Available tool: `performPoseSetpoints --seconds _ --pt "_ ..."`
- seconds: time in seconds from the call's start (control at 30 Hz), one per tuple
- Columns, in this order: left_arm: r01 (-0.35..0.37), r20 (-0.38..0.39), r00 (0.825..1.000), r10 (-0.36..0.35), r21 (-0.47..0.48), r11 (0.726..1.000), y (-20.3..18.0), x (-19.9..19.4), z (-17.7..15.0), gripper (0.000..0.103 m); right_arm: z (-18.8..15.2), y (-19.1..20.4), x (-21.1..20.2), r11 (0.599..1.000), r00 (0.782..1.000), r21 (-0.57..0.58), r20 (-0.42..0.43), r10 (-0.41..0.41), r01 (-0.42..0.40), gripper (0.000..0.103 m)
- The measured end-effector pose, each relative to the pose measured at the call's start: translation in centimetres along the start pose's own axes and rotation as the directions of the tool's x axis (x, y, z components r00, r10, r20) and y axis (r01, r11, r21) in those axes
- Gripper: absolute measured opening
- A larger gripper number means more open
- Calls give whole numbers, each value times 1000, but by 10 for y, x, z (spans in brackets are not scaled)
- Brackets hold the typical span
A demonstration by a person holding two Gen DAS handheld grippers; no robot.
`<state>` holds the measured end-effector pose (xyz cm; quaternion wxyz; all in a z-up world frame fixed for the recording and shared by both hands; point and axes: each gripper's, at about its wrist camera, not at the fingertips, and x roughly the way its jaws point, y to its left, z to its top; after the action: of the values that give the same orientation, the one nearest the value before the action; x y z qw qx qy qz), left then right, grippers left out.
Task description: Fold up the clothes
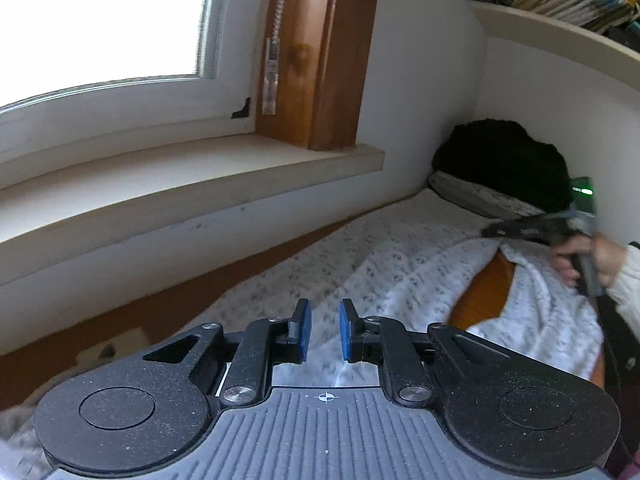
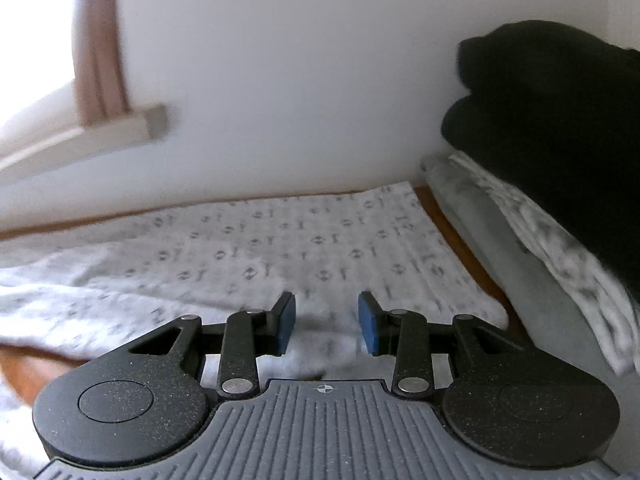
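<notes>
from the left wrist view, the left gripper (image 1: 325, 330) is seen with its blue pads slightly apart and nothing between them. the white, softly creased garment printed with small grey motifs (image 1: 400, 268) lies on the orange-brown wooden surface (image 1: 486, 296) directly ahead of and under the tongs, its long axis running away toward the wall. a fold of it is draped to the right, where the right gripper (image 1: 516, 230) is held in a hand (image 1: 580, 258).

from the right wrist view, the right gripper's pads are seen wider apart, empty, just above the cloth's near edge. a folded stack, black knit over grey and white pieces (image 2: 552, 216), sits to the right. the right hand is judged nearer the draped fold.
</notes>
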<state>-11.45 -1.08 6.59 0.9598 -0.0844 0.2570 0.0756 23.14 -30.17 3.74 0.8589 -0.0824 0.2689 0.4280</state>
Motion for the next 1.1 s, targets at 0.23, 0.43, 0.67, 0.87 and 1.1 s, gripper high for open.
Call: performPoseSetpoints --seconds 0.23,0.43,0.67,0.87,1.1 --pt "14 2 1000 -14 -36 999 11 29 -6 15 -13 -9 -25 998 999 -60 -28 -24 22 37" --pt "14 8 1000 -14 -51 999 22 28 -15 15 -34 -20 -53 996 996 -18 -34 -83 83 36" --pt "13 0 1000 -13 -62 998 29 26 -26 15 -15 3 -67 985 982 -100 -112 -153 142 37" --pt "-5 -16 1000 4 -56 998 29 29 -29 22 29 55 -4 980 995 -194 -95 24 -42 37" --pt "-21 -3 1000 21 -65 998 31 26 -28 22 40 116 47 953 976 -238 -155 154 -189 37"
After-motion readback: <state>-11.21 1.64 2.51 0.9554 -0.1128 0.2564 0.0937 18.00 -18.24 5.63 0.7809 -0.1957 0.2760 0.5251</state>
